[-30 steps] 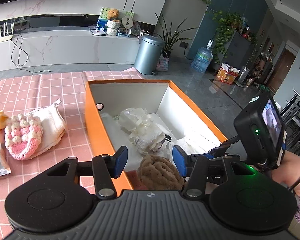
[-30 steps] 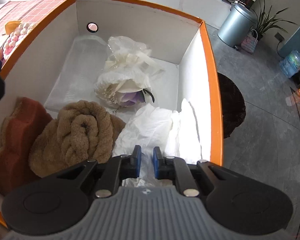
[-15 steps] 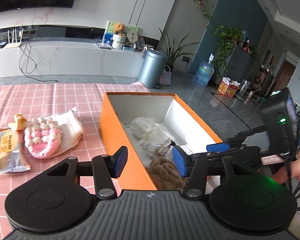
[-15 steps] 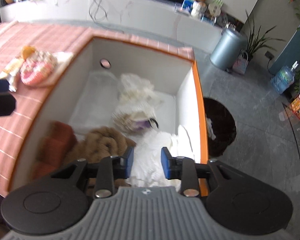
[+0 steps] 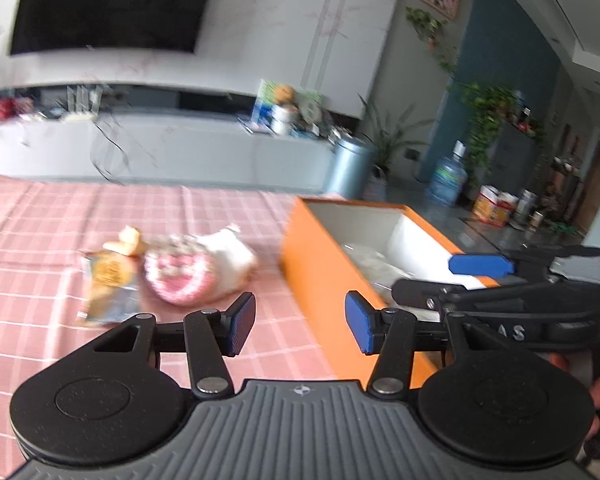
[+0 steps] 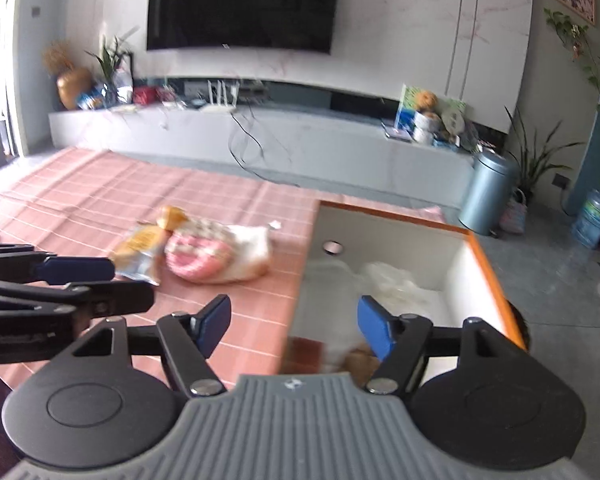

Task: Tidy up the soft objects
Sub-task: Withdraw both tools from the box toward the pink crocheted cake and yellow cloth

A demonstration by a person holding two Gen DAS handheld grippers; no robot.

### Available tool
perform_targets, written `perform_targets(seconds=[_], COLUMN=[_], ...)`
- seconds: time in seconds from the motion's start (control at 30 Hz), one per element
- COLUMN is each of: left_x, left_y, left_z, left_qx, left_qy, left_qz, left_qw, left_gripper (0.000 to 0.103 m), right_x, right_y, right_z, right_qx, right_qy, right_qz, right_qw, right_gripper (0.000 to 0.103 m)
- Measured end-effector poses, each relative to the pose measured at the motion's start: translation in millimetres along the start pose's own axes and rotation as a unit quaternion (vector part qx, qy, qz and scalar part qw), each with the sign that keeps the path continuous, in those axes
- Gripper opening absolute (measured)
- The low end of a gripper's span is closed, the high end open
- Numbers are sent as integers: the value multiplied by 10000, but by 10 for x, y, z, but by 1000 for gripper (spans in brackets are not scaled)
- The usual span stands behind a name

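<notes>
Soft objects: the white cloth [image 6: 420,294], just released into the orange box [image 6: 488,264], is left beneath the right gripper [image 6: 294,330], whose empty jaws are opening; the left gripper [image 5: 300,328], jaws apart and empty, is swung toward the pink knitted piece [image 5: 178,280] ahead on the table [image 5: 40,240].

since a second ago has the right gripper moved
Yes. The right gripper has pulled up and back out of the orange box, jaws opening and empty.
</notes>
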State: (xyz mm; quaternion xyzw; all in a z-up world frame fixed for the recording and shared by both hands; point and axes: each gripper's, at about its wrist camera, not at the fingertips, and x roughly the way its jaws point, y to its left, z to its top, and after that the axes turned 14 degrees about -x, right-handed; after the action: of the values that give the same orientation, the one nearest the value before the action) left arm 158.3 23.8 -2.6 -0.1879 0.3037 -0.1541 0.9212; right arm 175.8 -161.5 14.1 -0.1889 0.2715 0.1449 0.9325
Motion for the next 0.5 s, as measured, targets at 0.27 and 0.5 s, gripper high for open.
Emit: perform_targets(seconds=[0.27,0.5], left_x=[-199,-164], left_y=[283,605], left_z=[-78,-61], left_qx=[49,-292], left_qy=[-677,-540], left_qz=[679,820], left_qw=[9954,9947], left_gripper=[58,58], right_x=[120,408], right_y=[466,624], right_z=[27,18], right_qx=[49,125], right_qy=[-373,-90], right_qz=[16,247], right_qw=[9993,9996], right_gripper=[87,88])
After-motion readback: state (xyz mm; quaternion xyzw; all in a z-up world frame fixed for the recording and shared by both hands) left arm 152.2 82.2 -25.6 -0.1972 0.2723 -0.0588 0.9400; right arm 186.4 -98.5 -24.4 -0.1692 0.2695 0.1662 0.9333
